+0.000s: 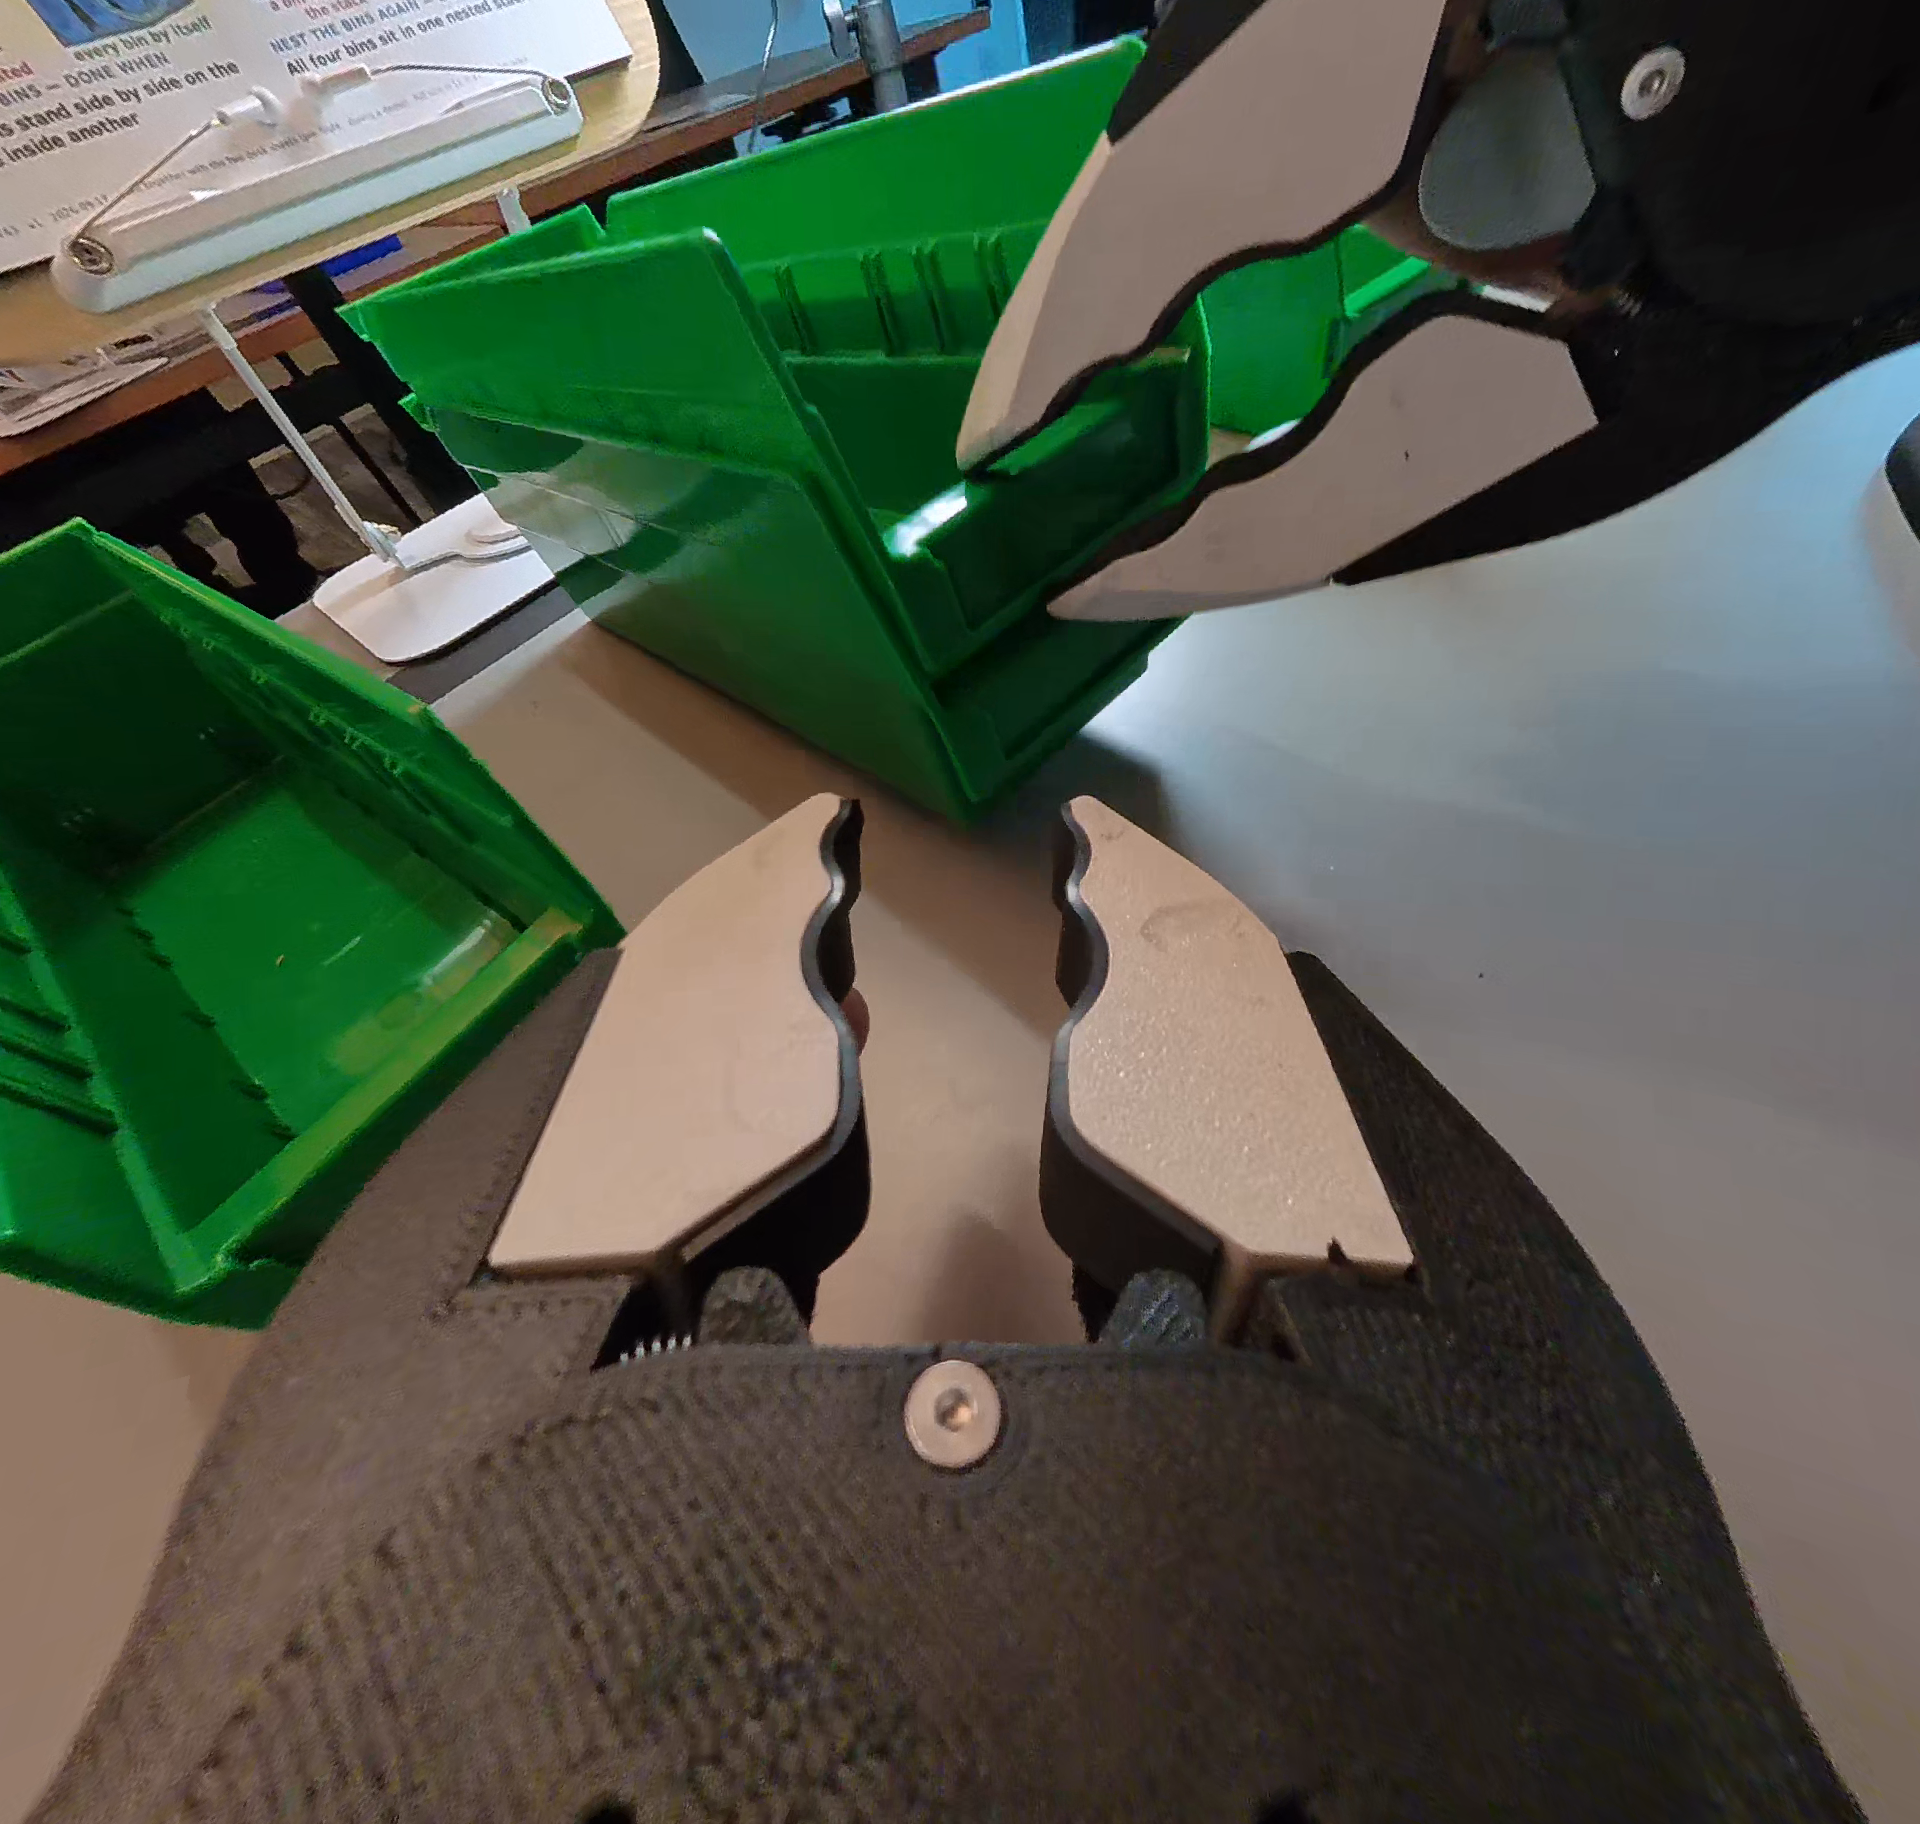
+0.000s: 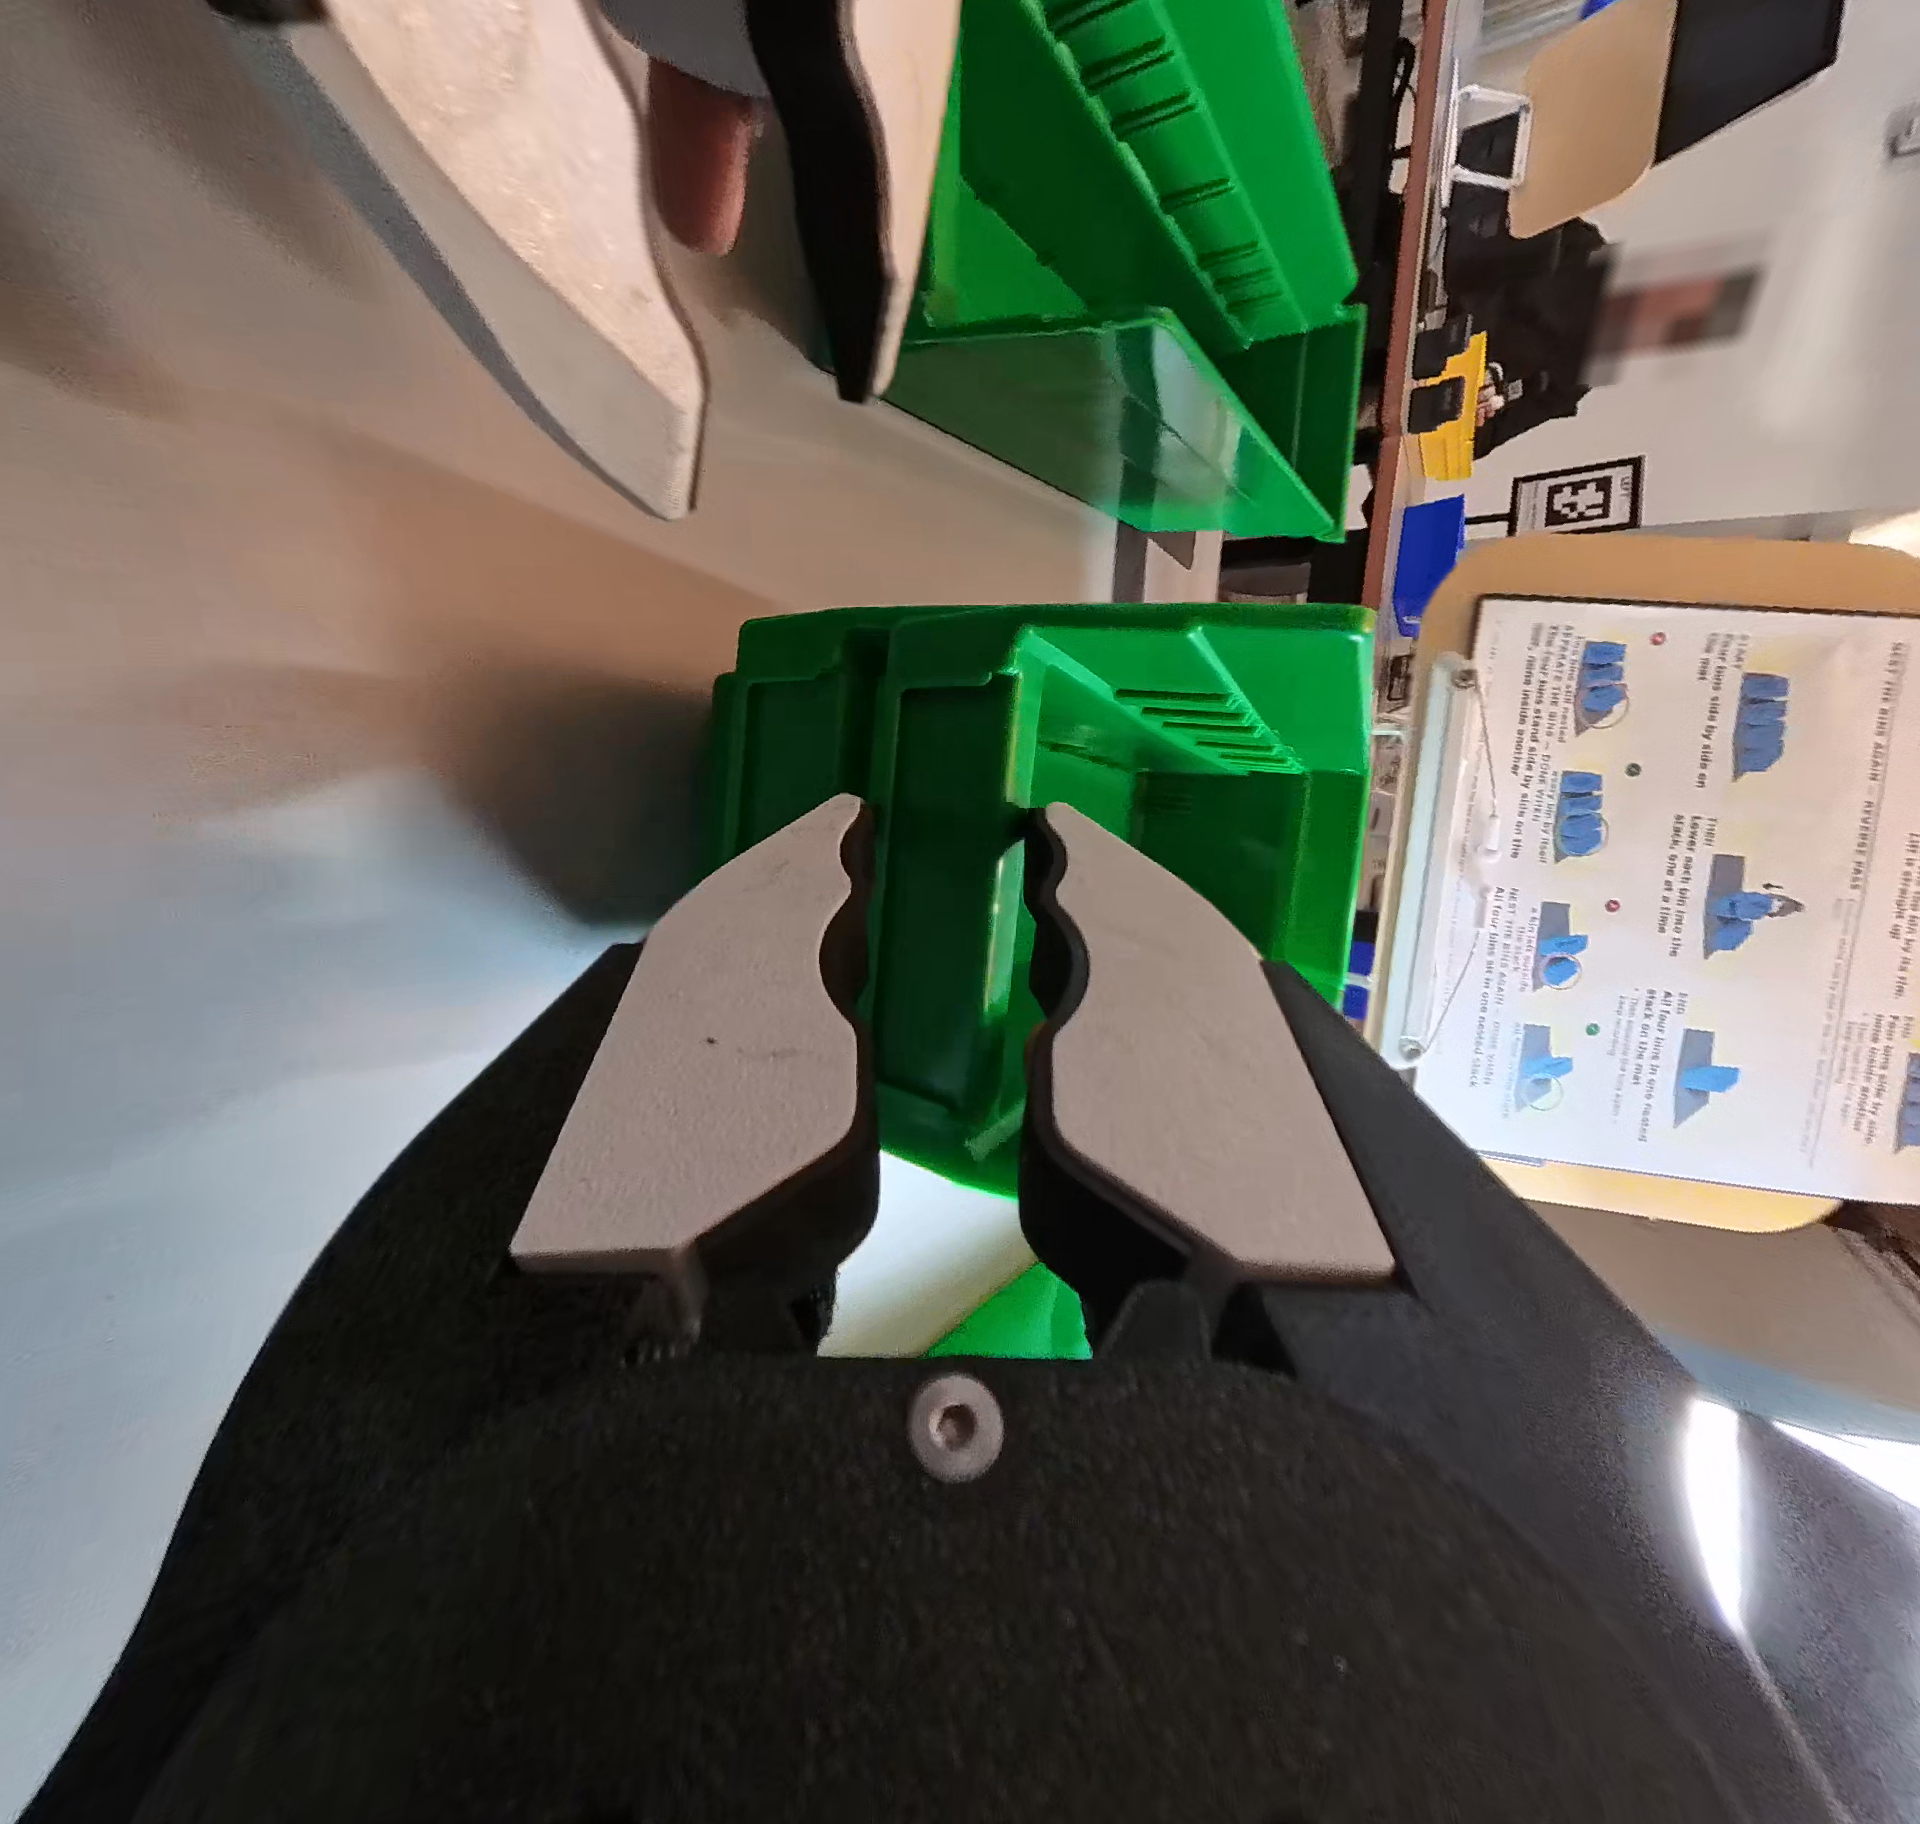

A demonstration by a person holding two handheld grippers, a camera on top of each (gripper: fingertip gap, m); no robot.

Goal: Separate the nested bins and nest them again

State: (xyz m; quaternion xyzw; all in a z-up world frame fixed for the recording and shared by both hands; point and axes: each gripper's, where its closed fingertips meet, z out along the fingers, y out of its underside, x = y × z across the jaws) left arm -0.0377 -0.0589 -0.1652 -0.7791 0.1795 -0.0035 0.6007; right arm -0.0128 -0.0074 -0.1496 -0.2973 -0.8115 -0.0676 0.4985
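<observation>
A stack of nested green bins stands on the table ahead of me; it also shows in the right wrist view. My right gripper comes in from the upper right. One of its fingers is inside the top bin and the other outside, shut on the bin's front wall. In its own view the right gripper has that wall between its pads. A single green bin stands apart at the left, also seen in the right wrist view. My left gripper is open and empty over the table, just short of the stack; it also shows in the right wrist view.
A clipboard stand with an instruction sheet stands behind the bins, its white base on the grey table. The sheet also shows in the right wrist view. A white object sits at the right edge. Desks and chairs lie beyond.
</observation>
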